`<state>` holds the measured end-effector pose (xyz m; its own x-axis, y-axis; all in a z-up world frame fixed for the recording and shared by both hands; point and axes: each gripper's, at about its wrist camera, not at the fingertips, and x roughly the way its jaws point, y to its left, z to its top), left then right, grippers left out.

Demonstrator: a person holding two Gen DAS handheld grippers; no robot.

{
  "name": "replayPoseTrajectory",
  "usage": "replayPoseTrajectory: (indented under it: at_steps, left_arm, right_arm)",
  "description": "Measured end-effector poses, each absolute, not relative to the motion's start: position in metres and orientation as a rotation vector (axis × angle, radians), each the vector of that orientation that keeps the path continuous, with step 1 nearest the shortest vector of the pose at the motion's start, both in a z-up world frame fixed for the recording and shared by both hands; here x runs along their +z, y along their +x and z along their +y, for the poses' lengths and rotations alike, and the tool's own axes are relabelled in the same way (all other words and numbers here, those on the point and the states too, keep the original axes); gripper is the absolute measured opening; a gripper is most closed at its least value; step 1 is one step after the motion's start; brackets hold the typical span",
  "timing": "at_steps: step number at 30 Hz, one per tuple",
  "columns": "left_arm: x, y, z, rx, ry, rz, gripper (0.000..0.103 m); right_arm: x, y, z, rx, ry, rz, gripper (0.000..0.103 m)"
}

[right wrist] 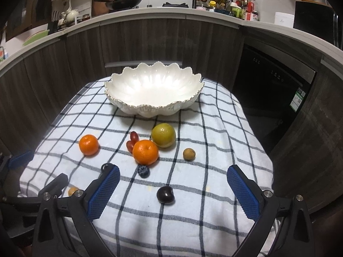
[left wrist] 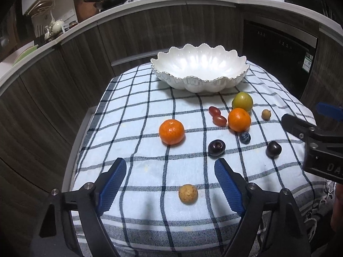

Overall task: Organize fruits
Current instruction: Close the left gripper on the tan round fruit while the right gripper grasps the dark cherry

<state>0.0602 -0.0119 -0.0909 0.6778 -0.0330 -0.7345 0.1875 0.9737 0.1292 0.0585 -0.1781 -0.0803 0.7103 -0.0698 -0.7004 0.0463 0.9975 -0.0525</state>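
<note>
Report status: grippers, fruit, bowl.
Left gripper open, right gripper open, both empty. White scalloped ceramic bowl empty; all fruit loose on checked blue-and-white cloth. Dark round plum between right fingers. Nothing blocking.

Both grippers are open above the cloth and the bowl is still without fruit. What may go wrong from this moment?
1. The left hand-held gripper frames a small tan fruit; round, it may roll away as the pads close.
2. The orange touches the red grapes and sits close to the blueberry; grasping it may scatter them.
</note>
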Motion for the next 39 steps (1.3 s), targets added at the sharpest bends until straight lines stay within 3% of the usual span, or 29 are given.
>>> replayPoseTrajectory:
  at_steps: [3, 7, 14, 21, 29, 39]
  left_arm:
    - [-0.098, 0.062, -0.014, -0.137, 0.205, 0.834, 0.084]
    - [-0.108, 0.065, -0.013, -0.153, 0.195, 0.873, 0.074]
    - [-0.122, 0.067, -0.013, -0.165, 0.195, 0.915, 0.063]
    - [-0.134, 0.070, -0.011, -0.165, 0.183, 0.964, 0.052]
    - [-0.141, 0.069, -0.012, -0.169, 0.191, 0.983, 0.044]
    - [-0.144, 0.066, -0.015, -0.215, 0.183, 0.997, 0.032]
  right_arm:
    - [-0.089, 0.063, -0.177, -0.049, -0.030, 0.799, 0.089]
    - [-0.101, 0.067, -0.177, -0.031, -0.025, 0.826, 0.082]
    - [-0.117, 0.071, -0.177, -0.028, -0.015, 0.869, 0.076]
    - [-0.136, 0.078, -0.177, -0.016, -0.002, 0.940, 0.057]
    - [-0.151, 0.083, -0.180, -0.022, 0.020, 0.990, 0.056]
    - [-0.162, 0.087, -0.182, -0.005, 0.043, 1.035, 0.040]
